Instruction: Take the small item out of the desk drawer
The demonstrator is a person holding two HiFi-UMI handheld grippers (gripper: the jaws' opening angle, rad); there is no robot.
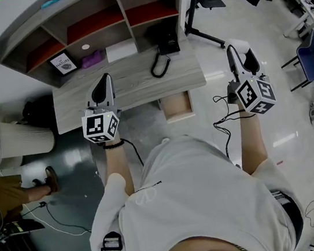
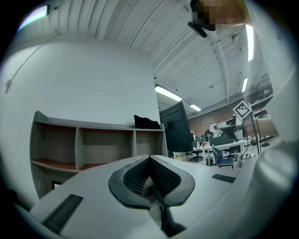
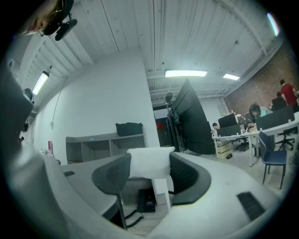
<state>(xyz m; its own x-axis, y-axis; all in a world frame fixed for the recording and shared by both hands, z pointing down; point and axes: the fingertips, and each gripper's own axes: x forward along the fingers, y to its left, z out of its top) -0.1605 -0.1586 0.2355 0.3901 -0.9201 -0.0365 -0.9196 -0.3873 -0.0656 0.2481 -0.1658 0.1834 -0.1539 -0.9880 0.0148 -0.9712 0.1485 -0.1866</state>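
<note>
A small white soft packet [image 3: 150, 162] sits pinched between the two dark pads of my right gripper [image 3: 150, 172], which is shut on it. In the head view that gripper [image 1: 238, 51] is held up to the right of the desk, and the white packet [image 1: 239, 43] shows at its tip. The desk drawer [image 1: 176, 106] stands pulled out under the desk's front edge; I cannot make out its inside. My left gripper [image 1: 103, 80] hovers over the wooden desk top [image 1: 133, 83]. In its own view the left gripper [image 2: 149, 161] is shut, its pads meeting with nothing between them.
A shelf hutch [image 1: 89, 27] stands at the desk's back, with a framed card [image 1: 65, 64], a purple thing [image 1: 91, 59], a white box [image 1: 120, 50] and a black phone [image 1: 165, 42] below it. A monitor stand [image 1: 203, 4] is at the right, a white bin [image 1: 19, 142] at the left, a blue chair [image 1: 312, 52] far right.
</note>
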